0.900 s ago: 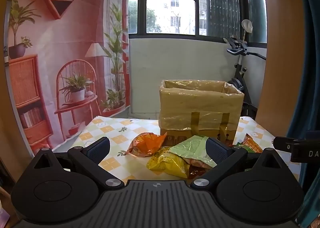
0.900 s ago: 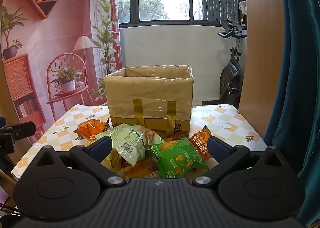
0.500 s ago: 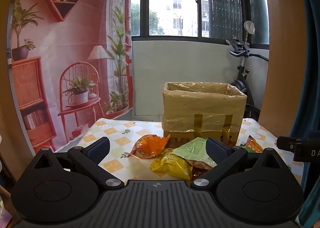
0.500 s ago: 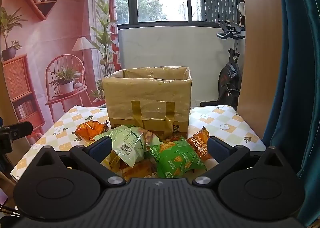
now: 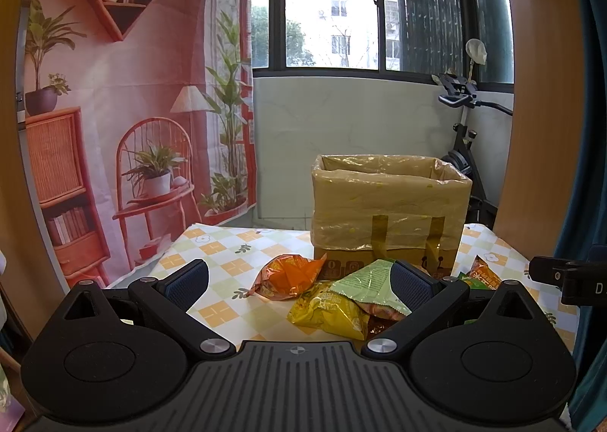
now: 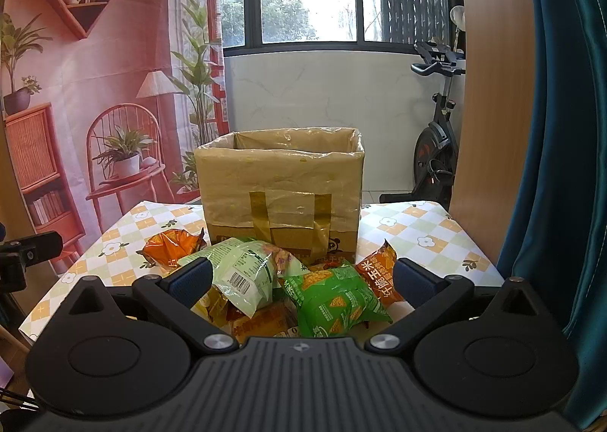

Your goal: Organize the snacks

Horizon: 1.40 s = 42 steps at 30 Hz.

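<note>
Your left tool [image 5: 299, 282] is fully released, its two blue-padded fingers [image 5: 186, 280] spread wide above the checked worktop [image 5: 227, 250] with nothing between the pads. Just ahead of it, between the fingers as you look along them, lies the crumpled orange packet [image 5: 288, 276]; nearer its right finger sit the yellow packet [image 5: 330, 314] and the pale green packet [image 5: 364, 282] that overlaps it. Straight beyond these stands the cardboard box [image 5: 387, 204], lined with clear plastic and taped at the front, open at the top. At the right edge of that view a dark part of your other tool shows. Your right tool [image 6: 301, 280] is likewise released and grips nothing. The snack pile lies right in front of it: the pale green packet [image 6: 242, 276] by its left finger, the bright green chip packet [image 6: 334, 299] in the middle, the orange-red packet [image 6: 375, 272] close to its right finger, and the orange packet [image 6: 170, 246] further off to the left. The box [image 6: 280, 181] stands just behind the pile, touching or nearly touching the rearmost packets. All the snacks you can see lie on the worktop [image 6: 417, 231]; whether any lie inside the box cannot be told.
</note>
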{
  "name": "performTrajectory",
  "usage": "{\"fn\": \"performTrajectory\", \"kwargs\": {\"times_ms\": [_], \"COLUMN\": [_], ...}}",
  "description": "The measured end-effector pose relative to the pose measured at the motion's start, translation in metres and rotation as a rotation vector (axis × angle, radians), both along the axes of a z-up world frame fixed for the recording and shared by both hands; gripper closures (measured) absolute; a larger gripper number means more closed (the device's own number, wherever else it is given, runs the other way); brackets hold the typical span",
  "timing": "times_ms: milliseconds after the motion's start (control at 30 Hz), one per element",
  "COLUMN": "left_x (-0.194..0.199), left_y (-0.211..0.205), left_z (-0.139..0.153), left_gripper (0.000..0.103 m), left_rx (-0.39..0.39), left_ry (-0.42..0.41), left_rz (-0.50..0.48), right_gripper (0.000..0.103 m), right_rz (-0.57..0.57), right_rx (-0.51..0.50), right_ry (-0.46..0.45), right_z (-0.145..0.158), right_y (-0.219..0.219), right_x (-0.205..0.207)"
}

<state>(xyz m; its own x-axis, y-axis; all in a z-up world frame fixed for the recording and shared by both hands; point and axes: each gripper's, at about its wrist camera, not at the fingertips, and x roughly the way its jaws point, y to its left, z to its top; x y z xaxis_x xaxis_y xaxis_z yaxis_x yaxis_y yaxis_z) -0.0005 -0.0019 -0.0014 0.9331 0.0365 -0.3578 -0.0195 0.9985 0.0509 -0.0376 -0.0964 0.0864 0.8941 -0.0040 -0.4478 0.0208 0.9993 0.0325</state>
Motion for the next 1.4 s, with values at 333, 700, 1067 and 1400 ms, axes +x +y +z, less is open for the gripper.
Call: {"fn": "performTrajectory", "kwargs": {"times_ms": [333, 700, 1067, 1400], "left_x": [-0.0014, -0.0012, -0.0013, -0.0019], "left_y": [-0.0002, -0.0005, -0.001, -0.0017], "left_z": [0.0, -0.0002, -0.0007, -0.0015], "left_gripper": [0.0, 0.0, 0.0, 0.0], "left_rx": [0.001, 0.001, 0.001, 0.001], "left_ry": [-0.004, -0.005, -0.003, 0.0], "left_rz": [0.003, 0.004, 0.004, 0.003], "right_gripper": [0.0, 0.0, 0.0, 0.0], "right_rz": [0.0, 0.0, 0.0, -0.001], "right_rx": [-0.001, -0.002, -0.002, -0.003], "right_ry": [0.0, -0.001, -0.001, -0.001], "right_z": [0.0002, -0.0005, -0.0007, -0.001], "right_y": [-0.0002, 0.0002, 0.0004, 0.0005], "right_x": [-0.0003, -0.0003, -0.0004, -0.0003]}}
